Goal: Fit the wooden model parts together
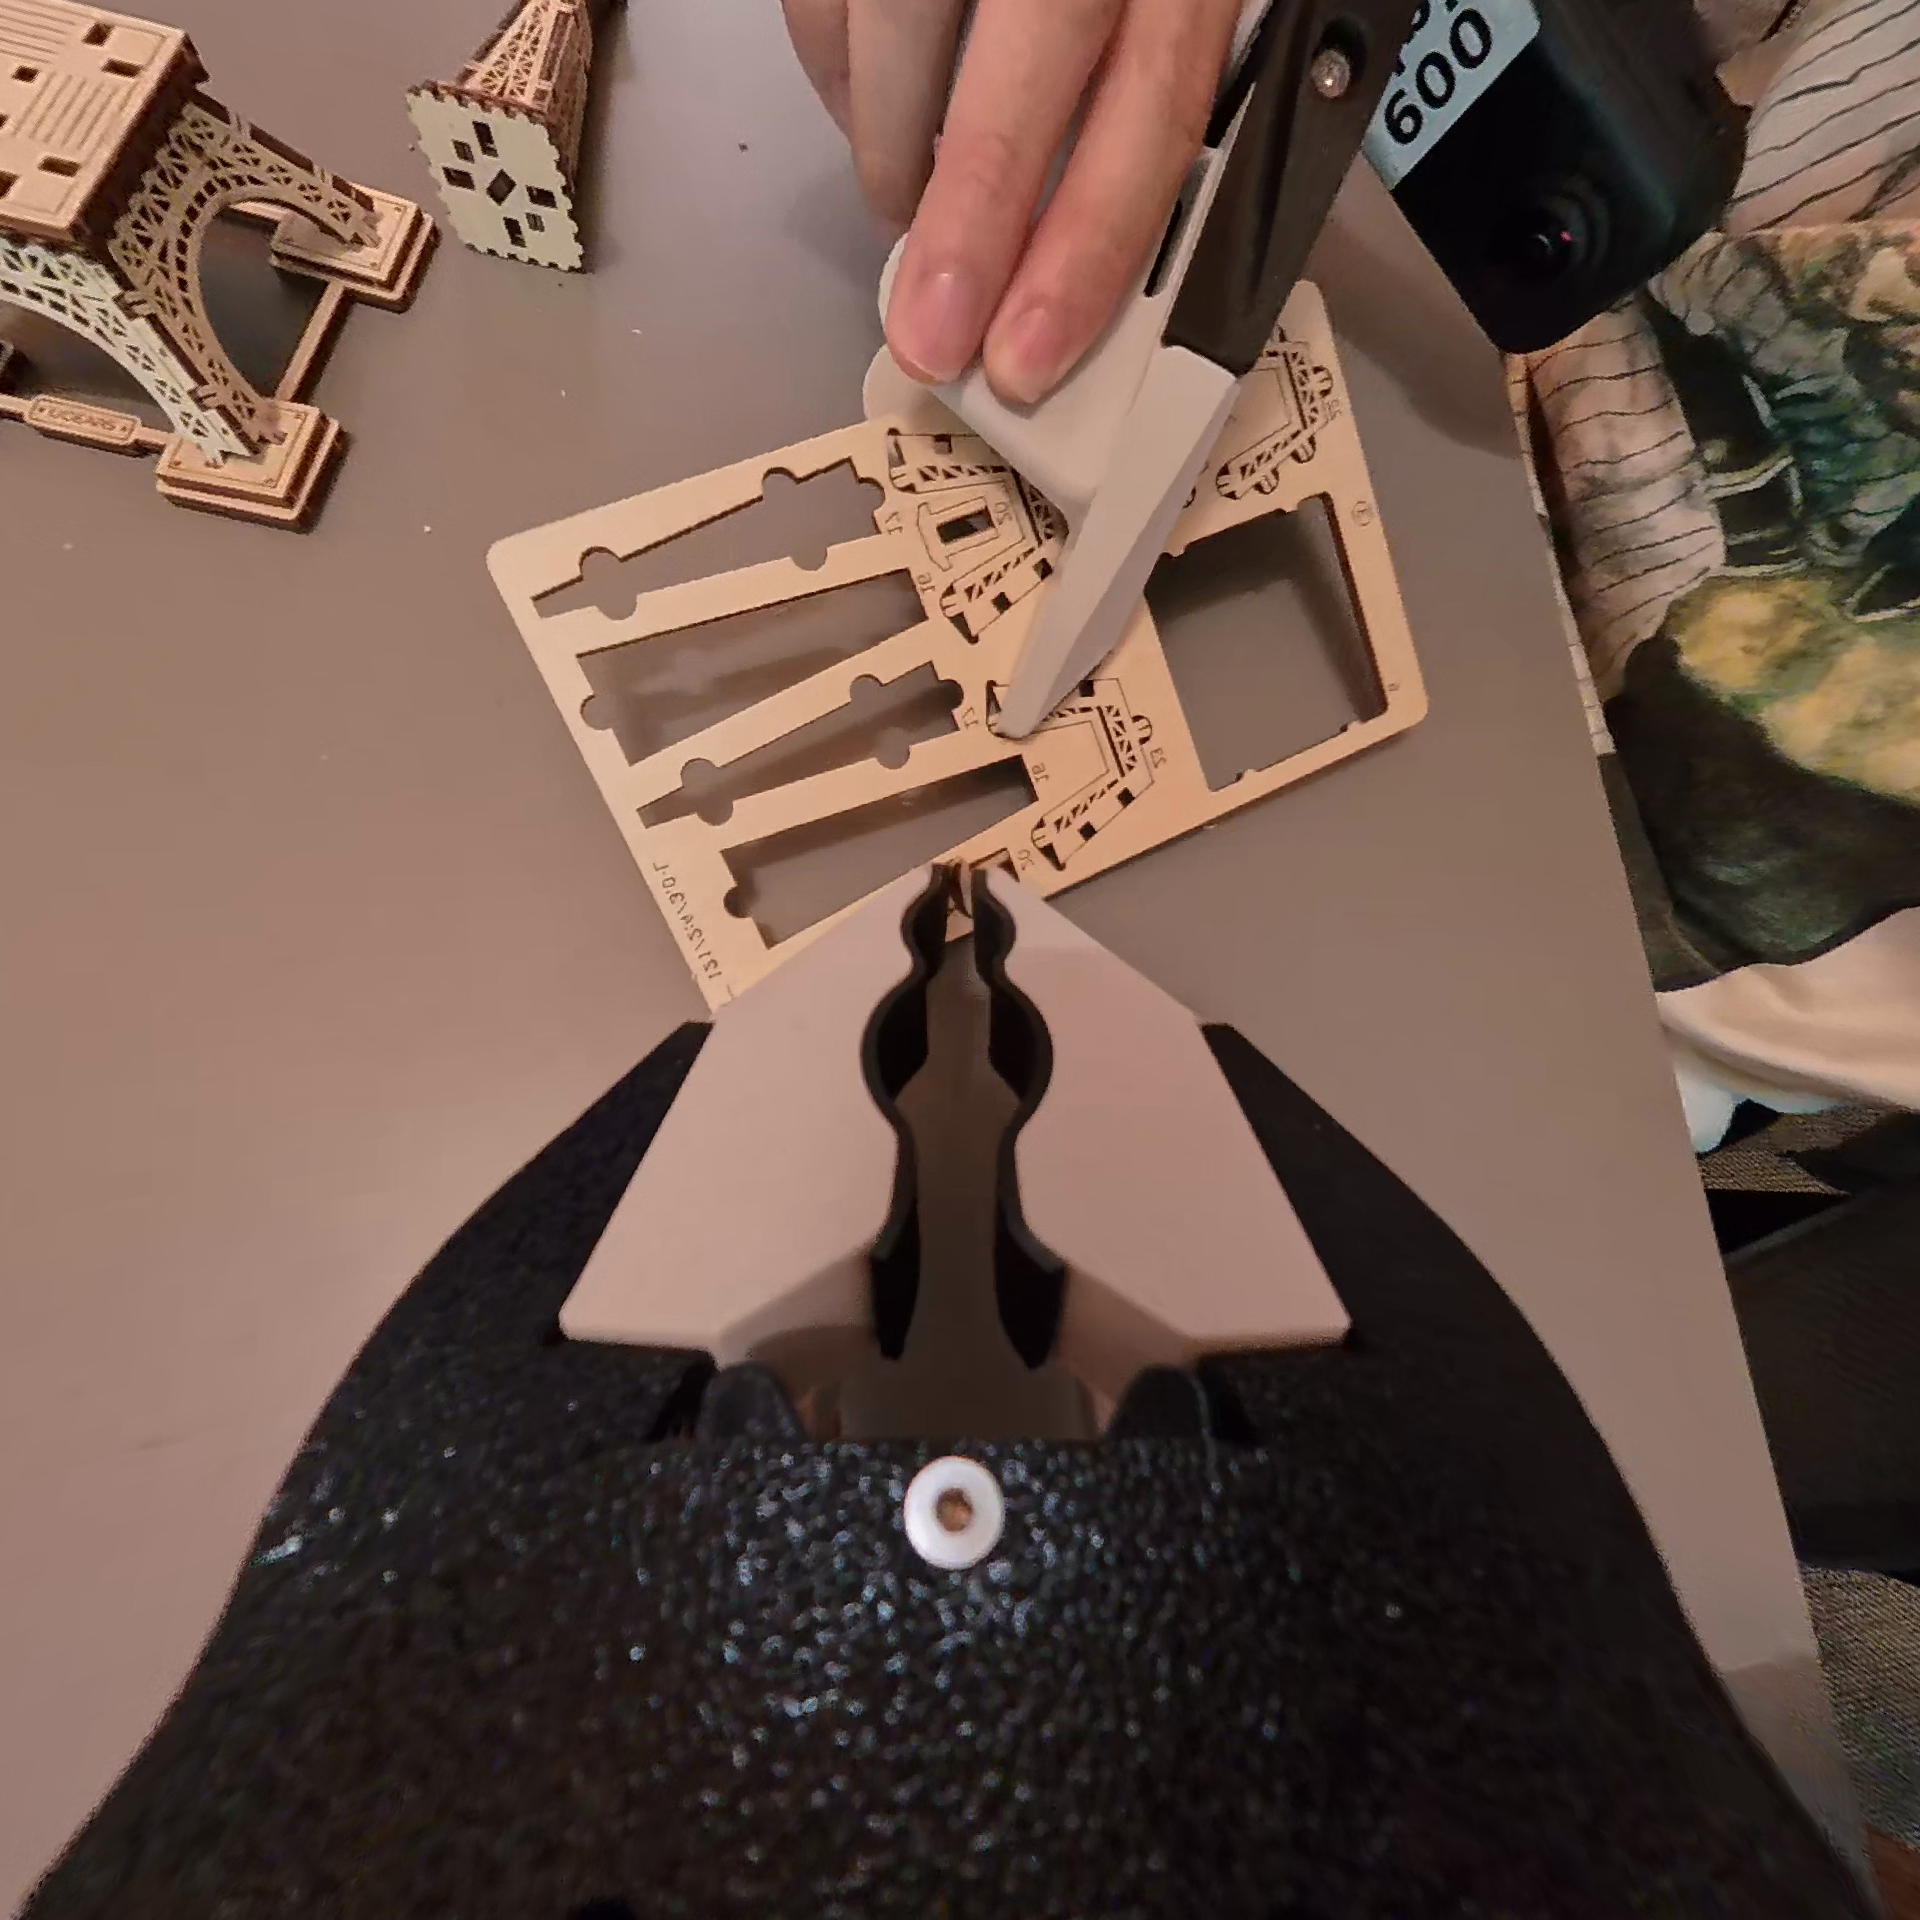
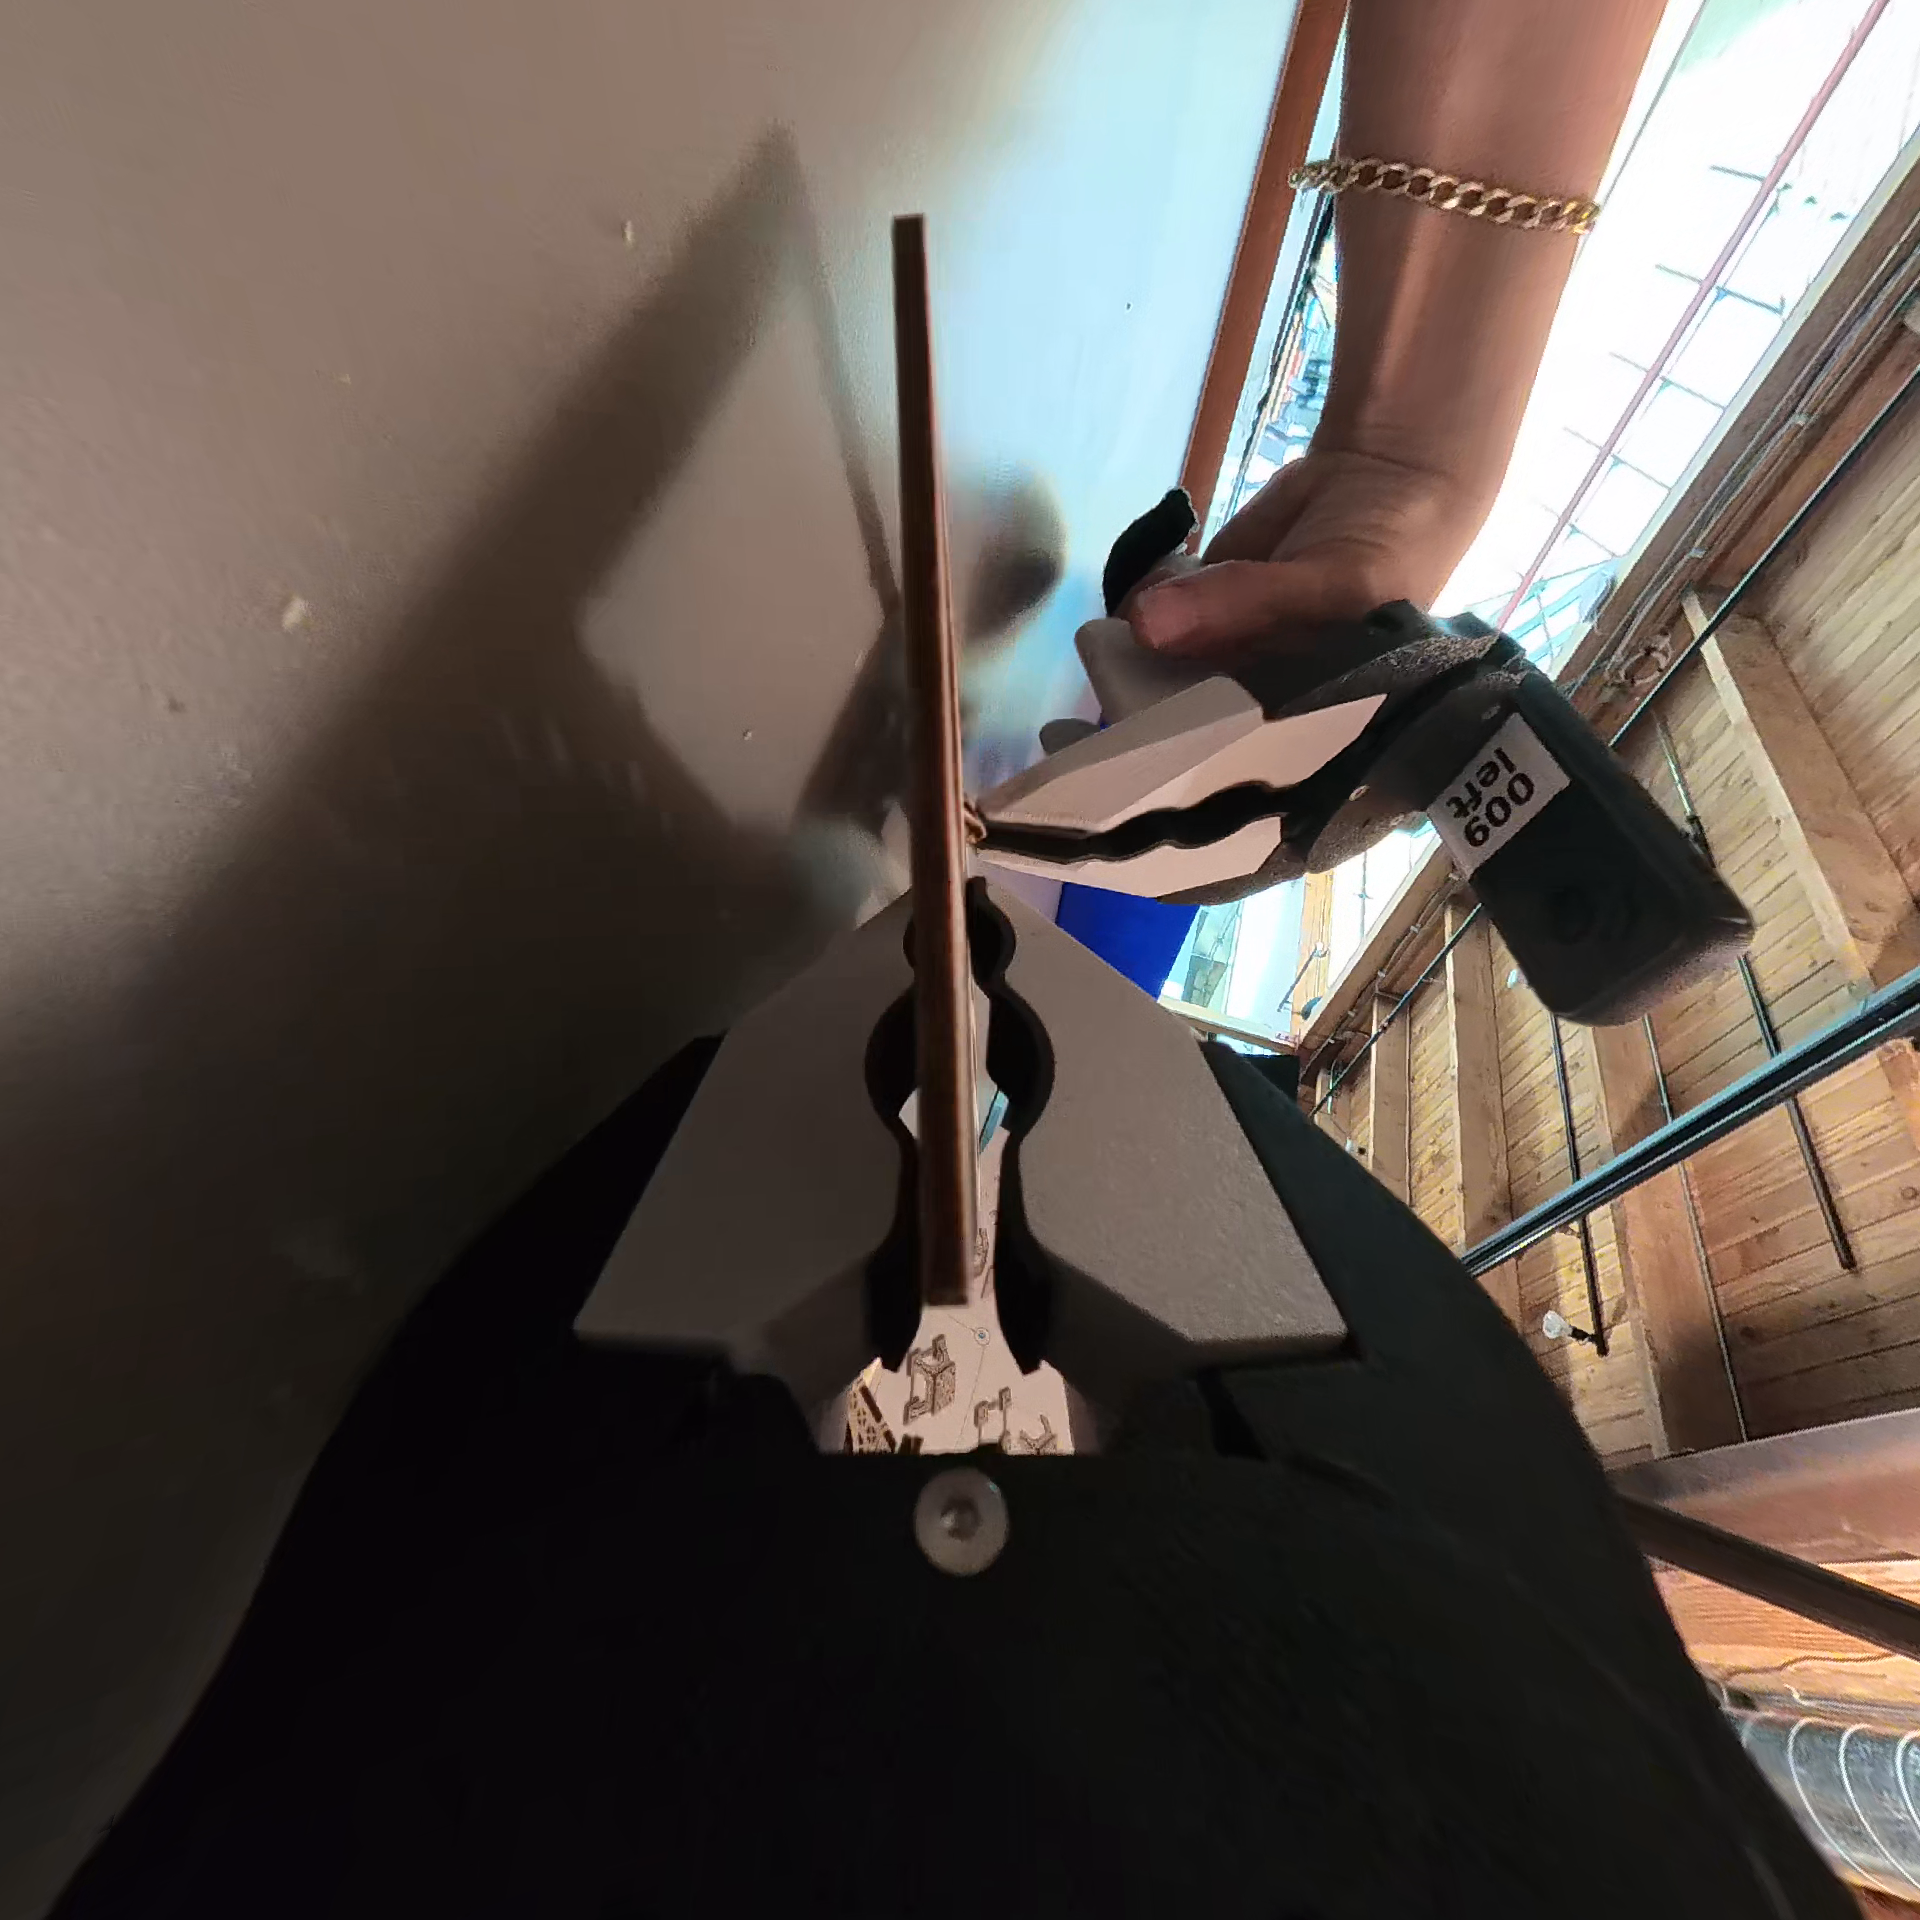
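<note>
A thin wooden parts sheet (image 1: 831, 665) with cut-out slots and several tower pieces still in it is held above the grey table (image 1: 260, 831). My right gripper (image 1: 1023, 712) comes in from the top and is shut on the sheet's middle; in the right wrist view the sheet (image 2: 925, 623) shows edge-on between that gripper's (image 2: 940, 899) fingers. My left gripper (image 1: 961, 883) is at the sheet's near edge with its tips closed on a small wooden part there. It also shows in the right wrist view (image 2: 982, 828), pinching at the sheet's side.
A built wooden tower base (image 1: 177, 281) and a separate tower top (image 1: 509, 145) stand at the far left of the table. The table's edge (image 1: 1558, 831) runs down the right, with a person's clothing beyond it. A hand (image 1: 966, 208) holds the right gripper. Only a small space, under 4 cm, lies between the two pairs of fingers. From either gripper's tips it is about 15 cm to the built wooden tower base (image 1: 177, 281).
</note>
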Tool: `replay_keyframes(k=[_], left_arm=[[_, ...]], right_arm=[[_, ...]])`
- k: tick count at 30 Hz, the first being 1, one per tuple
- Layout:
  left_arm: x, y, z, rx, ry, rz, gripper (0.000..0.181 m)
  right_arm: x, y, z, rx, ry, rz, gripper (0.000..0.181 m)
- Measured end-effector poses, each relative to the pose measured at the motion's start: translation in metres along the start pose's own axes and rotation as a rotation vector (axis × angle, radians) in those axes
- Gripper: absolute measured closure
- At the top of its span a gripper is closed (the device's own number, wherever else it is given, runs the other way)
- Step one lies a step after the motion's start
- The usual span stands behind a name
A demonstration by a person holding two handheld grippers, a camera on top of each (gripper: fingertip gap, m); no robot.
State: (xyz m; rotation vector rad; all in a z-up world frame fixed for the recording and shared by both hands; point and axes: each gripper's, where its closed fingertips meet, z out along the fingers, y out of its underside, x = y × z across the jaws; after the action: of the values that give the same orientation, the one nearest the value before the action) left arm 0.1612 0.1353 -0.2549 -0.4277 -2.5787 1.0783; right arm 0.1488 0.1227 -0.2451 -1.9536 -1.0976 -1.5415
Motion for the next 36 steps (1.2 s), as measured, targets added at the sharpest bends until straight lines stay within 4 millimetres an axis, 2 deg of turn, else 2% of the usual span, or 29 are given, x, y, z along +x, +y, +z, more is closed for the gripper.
replay_keyframes(k=[4,10,26,31,35,36], left_arm=[[-0.001,0.0,0.001,-0.001,-0.016,0.003,0.18],[0.002,0.0,-0.002,0.06,-0.052,0.111,0.181],[0.011,0.002,-0.005,0.071,0.075,0.041,0.181],[0.006,-0.01,-0.012,0.165,0.021,0.01,0.181],[0.0,-0.002,-0.008,0.105,-0.062,0.046,0.163],[0.0,-0.002,-0.006,0.1,-0.072,0.055,0.15]], right_arm=[[-0.001,0.0,-0.001,-0.003,-0.004,-0.001,0.179],[0.0,-0.001,0.0,-0.005,-0.003,0.03,0.178],[0.001,-0.007,0.0,0.02,0.011,0.076,0.178],[0.001,0.0,-0.001,-0.003,0.012,0.067,0.179],[0.001,0.0,-0.001,-0.006,0.011,0.072,0.179],[0.001,0.0,-0.001,-0.008,0.011,0.068,0.179]])
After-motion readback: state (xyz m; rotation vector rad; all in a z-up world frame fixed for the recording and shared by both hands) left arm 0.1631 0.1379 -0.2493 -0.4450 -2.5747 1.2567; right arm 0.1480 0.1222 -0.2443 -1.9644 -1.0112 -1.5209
